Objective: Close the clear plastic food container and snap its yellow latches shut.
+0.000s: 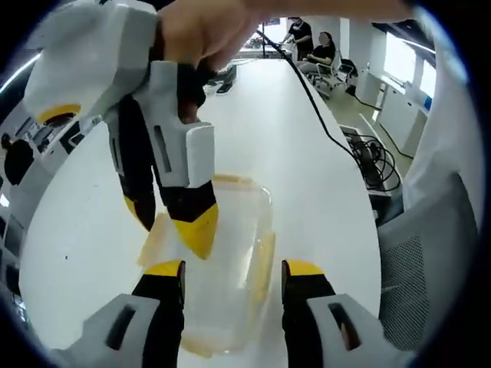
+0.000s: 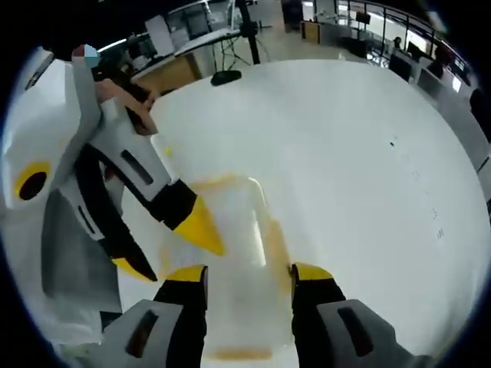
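In the left gripper view, the left tongs (image 1: 232,276) rise from the bottom edge, jaws spread, yellow tips over the near part of the container (image 1: 230,261). The container sits on the white counter (image 1: 261,130), with a yellow latch (image 1: 263,257) along its right side. The right tongs (image 1: 173,222) reach down from above, jaws spread, tips at the container's left rim; a hand (image 1: 203,31) grips the handle.

In the right gripper view, the right tongs (image 2: 249,277) straddle the container (image 2: 238,230), jaws spread. The left tongs (image 2: 173,249) enter from the left, jaws spread, tips over the container's left edge. A black cable (image 1: 311,100) runs across the counter.
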A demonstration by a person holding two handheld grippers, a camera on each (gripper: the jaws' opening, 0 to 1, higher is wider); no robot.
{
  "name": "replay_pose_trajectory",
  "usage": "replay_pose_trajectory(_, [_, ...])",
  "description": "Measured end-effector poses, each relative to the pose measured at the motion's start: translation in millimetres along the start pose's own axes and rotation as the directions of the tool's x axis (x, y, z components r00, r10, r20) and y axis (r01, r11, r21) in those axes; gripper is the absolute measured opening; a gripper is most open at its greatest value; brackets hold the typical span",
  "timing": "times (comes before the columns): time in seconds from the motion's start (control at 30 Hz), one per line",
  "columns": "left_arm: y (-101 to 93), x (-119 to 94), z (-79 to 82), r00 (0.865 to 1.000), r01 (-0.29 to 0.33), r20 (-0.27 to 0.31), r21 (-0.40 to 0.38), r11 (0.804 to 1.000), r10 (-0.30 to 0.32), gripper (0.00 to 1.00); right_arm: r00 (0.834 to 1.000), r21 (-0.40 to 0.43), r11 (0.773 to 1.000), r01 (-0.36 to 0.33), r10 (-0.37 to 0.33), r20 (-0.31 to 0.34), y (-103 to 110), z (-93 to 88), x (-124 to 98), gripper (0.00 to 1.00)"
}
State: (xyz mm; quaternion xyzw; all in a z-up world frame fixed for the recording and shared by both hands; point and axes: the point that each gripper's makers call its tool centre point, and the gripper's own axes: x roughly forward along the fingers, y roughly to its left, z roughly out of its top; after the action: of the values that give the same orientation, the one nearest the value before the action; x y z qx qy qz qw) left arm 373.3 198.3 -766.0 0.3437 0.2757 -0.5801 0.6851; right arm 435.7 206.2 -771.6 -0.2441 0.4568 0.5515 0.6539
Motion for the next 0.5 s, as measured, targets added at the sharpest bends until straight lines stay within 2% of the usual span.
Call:
replay_pose_trajectory(0.27, [1.6,3.5,-1.1,0.996,-0.082,-0.016,0.034,0.996,0.083,0.47,0.996,-0.031,0.997,-0.065,0.063,-0.056,2.0,0.7,3.8,0.42])
replay_pose_trajectory(0.3, [3.4,3.4,-2.7,0.994,-0.099,-0.035,0.087,0.991,0.102,0.47,0.995,-0.035,0.997,-0.073,0.071,-0.066,2.1,0.6,4.4,0.42])
replay_pose_trajectory(0.5, [1.3,7.6,-3.0,0.990,-0.132,-0.046,0.080,0.988,0.136,0.47,0.989,-0.065,0.993,-0.101,0.093,-0.112,4.1,0.3,6.4,0.41])
